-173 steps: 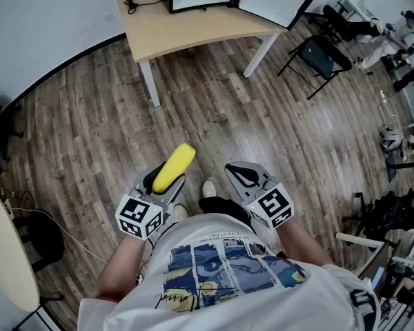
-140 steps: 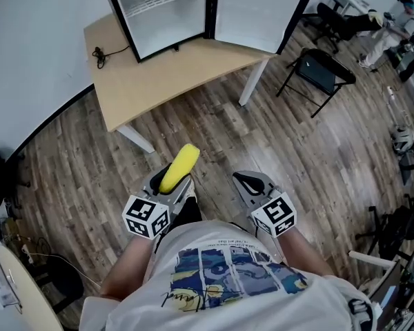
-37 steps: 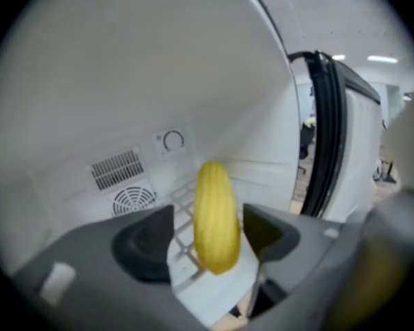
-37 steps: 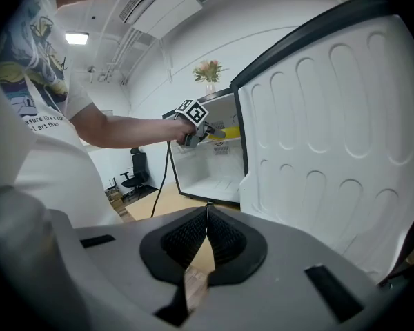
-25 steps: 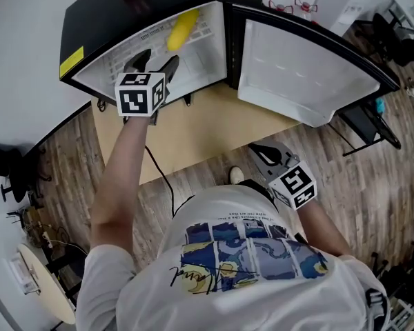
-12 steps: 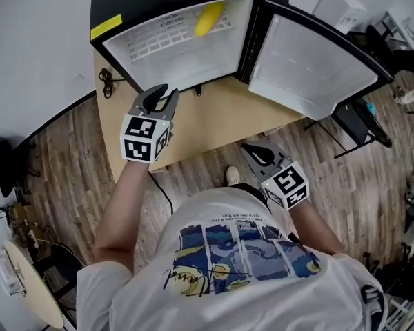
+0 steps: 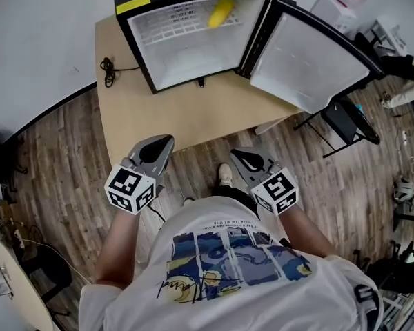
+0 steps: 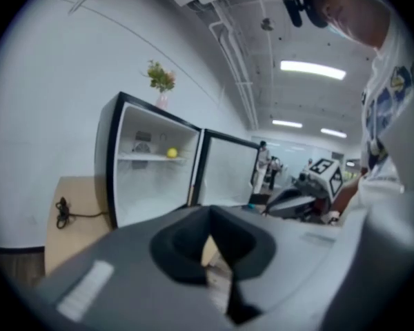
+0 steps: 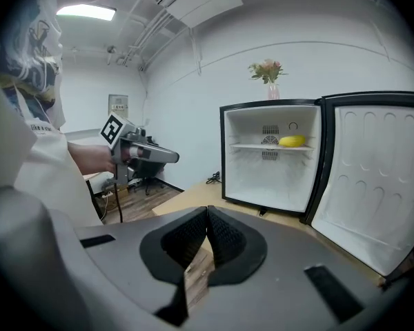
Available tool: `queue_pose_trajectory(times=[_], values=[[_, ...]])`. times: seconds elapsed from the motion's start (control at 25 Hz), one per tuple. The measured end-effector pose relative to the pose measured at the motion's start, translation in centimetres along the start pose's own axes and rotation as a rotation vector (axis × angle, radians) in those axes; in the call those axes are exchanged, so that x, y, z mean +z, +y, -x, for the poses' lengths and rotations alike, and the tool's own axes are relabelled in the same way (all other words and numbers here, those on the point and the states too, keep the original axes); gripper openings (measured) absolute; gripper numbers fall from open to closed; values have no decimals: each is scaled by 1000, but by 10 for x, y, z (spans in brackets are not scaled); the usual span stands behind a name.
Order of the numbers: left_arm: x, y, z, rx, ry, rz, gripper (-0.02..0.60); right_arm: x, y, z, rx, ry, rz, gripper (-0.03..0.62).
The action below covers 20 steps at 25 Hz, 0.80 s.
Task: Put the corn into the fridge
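The yellow corn (image 7: 220, 12) lies on the wire shelf inside the open black mini fridge (image 7: 136, 41), and shows small in the left gripper view (image 8: 171, 153) and on the shelf in the right gripper view (image 9: 292, 141). My left gripper (image 7: 163, 142) is shut and empty, held low over the table's near edge, well back from the fridge. My right gripper (image 7: 239, 158) is shut and empty beside it, above the wooden floor. The fridge door (image 7: 309, 55) hangs wide open to the right.
The fridge stands on a light wooden table (image 7: 134, 116) with a black cable (image 7: 109, 67) at its left. A vase of flowers (image 9: 269, 74) sits on top of the fridge. A black folding chair (image 7: 343, 119) stands by the door, with office clutter at the far right.
My left gripper let go of the corn on the fridge shelf, drew back to the table's near edge and closed. The right gripper stayed shut and shifted slightly.
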State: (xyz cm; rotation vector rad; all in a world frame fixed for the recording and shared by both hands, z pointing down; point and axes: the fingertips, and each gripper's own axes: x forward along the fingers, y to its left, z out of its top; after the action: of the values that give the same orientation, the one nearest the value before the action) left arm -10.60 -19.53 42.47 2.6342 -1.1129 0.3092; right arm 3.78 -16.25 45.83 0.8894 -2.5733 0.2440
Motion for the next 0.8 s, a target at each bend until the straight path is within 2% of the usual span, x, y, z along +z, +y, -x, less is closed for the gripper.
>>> queue_pose_trajectory(times=[0.12,0.36,0.56,0.8], values=[[-22,-20,28,-25,18,25,9,-4,21,3,-1,6,5,11],[-54,-55,64,-80,50,22,9,-9,63,5,14,12,11,11],[-61,-65,84,-100,15,107,9,-9,87,6,26,9,30,11],[-70,-71,98,-115,26,98,9,-4,105,9,24,-7,47,11]])
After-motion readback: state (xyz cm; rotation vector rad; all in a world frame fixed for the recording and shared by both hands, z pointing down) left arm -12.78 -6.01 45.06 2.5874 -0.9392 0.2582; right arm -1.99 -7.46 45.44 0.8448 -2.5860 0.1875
